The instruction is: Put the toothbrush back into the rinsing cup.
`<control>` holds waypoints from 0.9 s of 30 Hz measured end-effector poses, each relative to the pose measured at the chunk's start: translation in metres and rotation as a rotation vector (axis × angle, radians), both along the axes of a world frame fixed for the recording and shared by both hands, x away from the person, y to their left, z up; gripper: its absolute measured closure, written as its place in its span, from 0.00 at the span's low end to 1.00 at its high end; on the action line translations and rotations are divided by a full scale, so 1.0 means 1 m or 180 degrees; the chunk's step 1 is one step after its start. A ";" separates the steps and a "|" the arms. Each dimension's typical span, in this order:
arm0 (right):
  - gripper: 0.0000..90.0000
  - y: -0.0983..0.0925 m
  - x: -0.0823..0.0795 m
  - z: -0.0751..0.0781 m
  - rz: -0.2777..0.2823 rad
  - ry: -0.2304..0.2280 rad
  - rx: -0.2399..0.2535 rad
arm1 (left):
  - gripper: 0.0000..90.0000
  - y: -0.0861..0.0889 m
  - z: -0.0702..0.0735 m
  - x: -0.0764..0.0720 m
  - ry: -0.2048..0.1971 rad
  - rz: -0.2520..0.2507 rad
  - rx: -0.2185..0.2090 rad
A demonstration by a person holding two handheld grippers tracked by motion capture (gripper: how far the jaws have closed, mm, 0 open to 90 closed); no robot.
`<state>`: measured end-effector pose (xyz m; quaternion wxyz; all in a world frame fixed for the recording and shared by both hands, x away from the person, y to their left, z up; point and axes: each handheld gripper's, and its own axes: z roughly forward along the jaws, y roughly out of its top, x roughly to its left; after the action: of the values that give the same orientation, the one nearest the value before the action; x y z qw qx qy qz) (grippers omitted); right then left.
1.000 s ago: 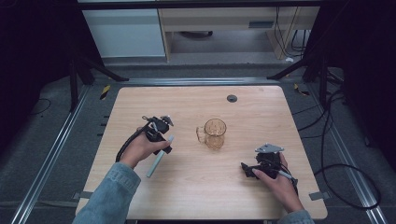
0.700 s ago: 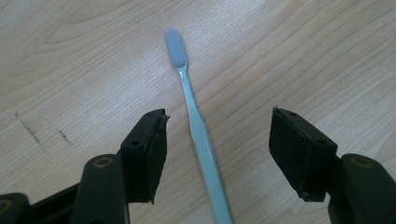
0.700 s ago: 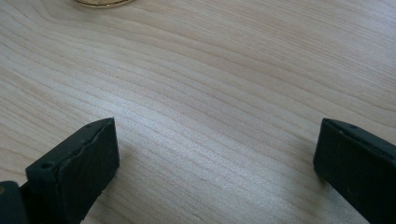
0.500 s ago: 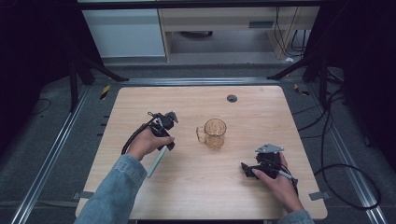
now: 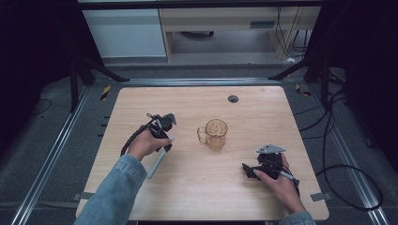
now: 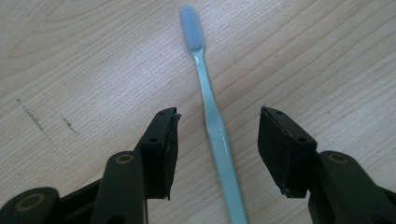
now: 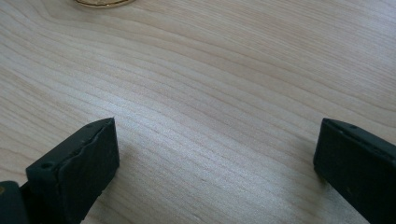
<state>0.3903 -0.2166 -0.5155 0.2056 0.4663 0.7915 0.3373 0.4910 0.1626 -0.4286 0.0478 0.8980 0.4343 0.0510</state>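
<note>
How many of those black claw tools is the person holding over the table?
2. The left gripper is in the person's left hand, over the pale toothbrush left of the glass mug. The right gripper rests near the table's front right.

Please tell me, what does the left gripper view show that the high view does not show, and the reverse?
Left gripper view: the pale bristle head of the light blue plastic toothbrush, and a gap between the handle and each black pad of the left gripper; its jaws have just been closing.

High view: the amber glass mug, the right gripper, the small dark round disc.

Both: the toothbrush lying flat on the light wooden table.
</note>
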 end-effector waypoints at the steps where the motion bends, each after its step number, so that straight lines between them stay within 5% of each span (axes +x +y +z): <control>1: 0.01 0.000 0.000 0.000 0.0000 0.0000 0.0000 | 0.55 0.001 -0.003 0.000 0.0038 0.0035 -0.0018; 17: 0.01 0.000 0.000 0.000 -0.0007 0.0014 0.0017 | 0.68 0.010 -0.025 0.005 0.0235 0.0187 -0.0015; 27: 0.01 0.000 0.000 0.000 0.0000 -0.0004 -0.0002 | 0.76 0.006 -0.027 0.007 0.0221 0.0229 -0.0057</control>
<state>0.3902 -0.2167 -0.5155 0.2062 0.4660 0.7915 0.3374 0.4982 0.1686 -0.4555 0.0389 0.8826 0.4682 0.0176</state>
